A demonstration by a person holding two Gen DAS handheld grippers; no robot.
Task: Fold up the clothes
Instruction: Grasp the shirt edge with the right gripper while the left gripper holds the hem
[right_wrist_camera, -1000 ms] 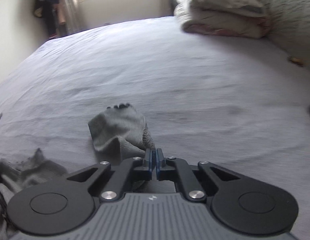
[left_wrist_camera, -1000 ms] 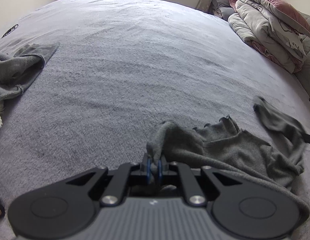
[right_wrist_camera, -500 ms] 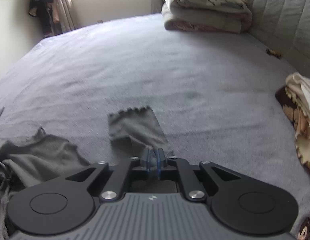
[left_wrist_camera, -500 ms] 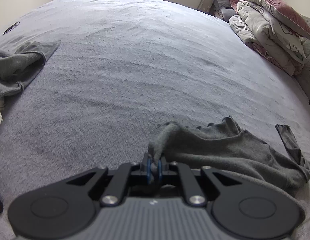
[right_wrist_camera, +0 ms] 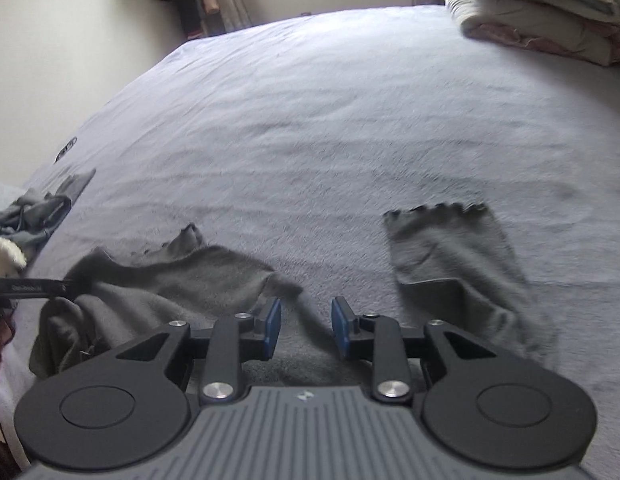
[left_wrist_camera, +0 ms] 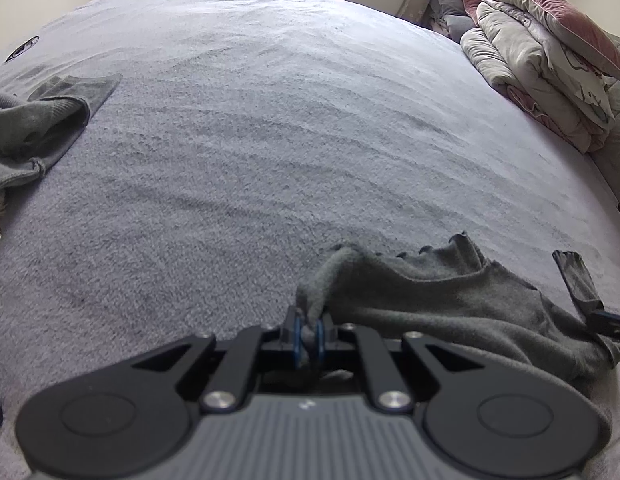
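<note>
A dark grey knit garment point(left_wrist_camera: 449, 296) with scalloped edges lies crumpled on the grey bed cover at the near right. My left gripper point(left_wrist_camera: 308, 334) is shut on a bunched edge of it, low over the bed. In the right wrist view the same garment point(right_wrist_camera: 182, 280) spreads to the left and one sleeve point(right_wrist_camera: 461, 264) lies flat to the right. My right gripper point(right_wrist_camera: 306, 328) is open and empty just above the garment, between body and sleeve. The left gripper's finger point(right_wrist_camera: 34, 289) shows at the far left, pinching the cloth.
The bed cover point(left_wrist_camera: 290, 120) fills the view. Another grey garment point(left_wrist_camera: 26, 132) lies heaped at the left edge. Folded duvets and a pink pillow point(left_wrist_camera: 549, 60) are stacked at the far right. A white fluffy thing point(right_wrist_camera: 4, 256) sits by the left edge.
My right gripper has opened and let go of the sleeve, which now lies flat on the bed. My left gripper has stayed shut on the garment, almost still.
</note>
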